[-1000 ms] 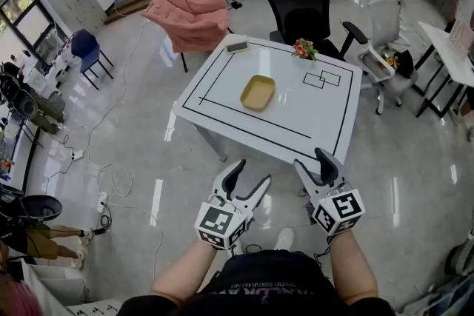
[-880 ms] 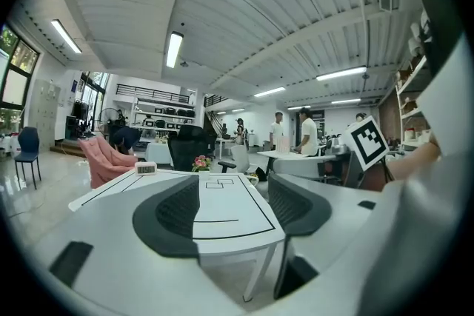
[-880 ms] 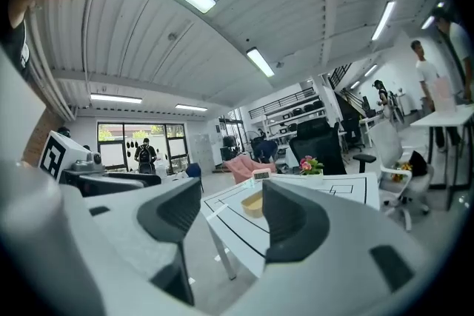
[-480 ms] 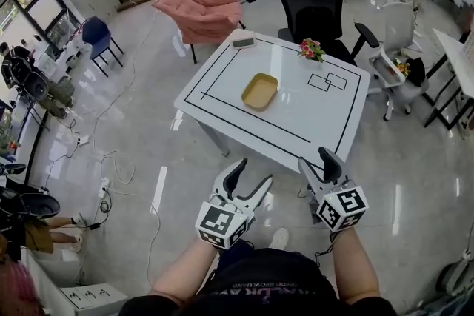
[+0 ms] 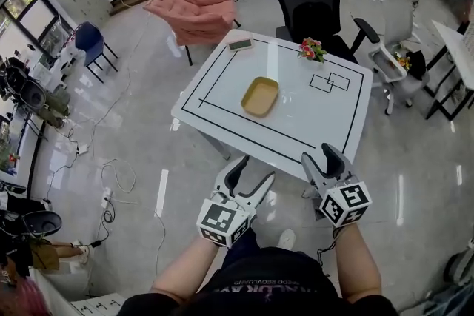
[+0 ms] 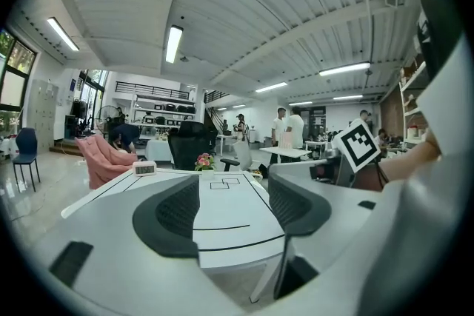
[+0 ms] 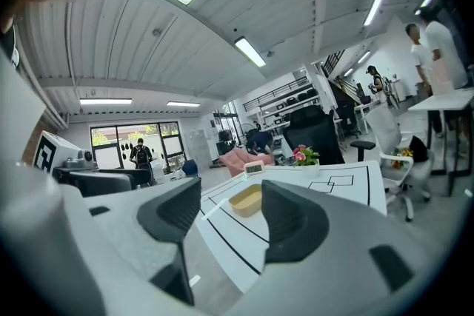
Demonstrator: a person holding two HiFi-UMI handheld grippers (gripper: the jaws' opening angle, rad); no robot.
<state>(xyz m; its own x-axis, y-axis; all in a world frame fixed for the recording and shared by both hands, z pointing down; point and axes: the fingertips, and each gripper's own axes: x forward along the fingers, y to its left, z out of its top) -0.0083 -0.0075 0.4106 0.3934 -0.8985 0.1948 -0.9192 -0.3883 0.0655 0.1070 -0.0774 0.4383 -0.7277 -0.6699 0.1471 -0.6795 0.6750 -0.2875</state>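
White table [image 5: 311, 122] stands just ahead of both grippers, not touching them. Left gripper [image 5: 253, 171] and right gripper [image 5: 324, 157] hover before its near edge, jaws wide apart, nothing between them. Yellow tray [image 5: 260, 96] lies near the table's centre, and a flower pot [image 5: 311, 49] stands at the far edge.

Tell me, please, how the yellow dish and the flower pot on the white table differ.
The yellow dish is low, wide and empty; the flower pot is smaller, stands upright and holds pink flowers. The yellow dish lies near the table's middle; the flower pot stands by the far edge, beside two small drawn squares. Both rest on the white table, apart from each other.
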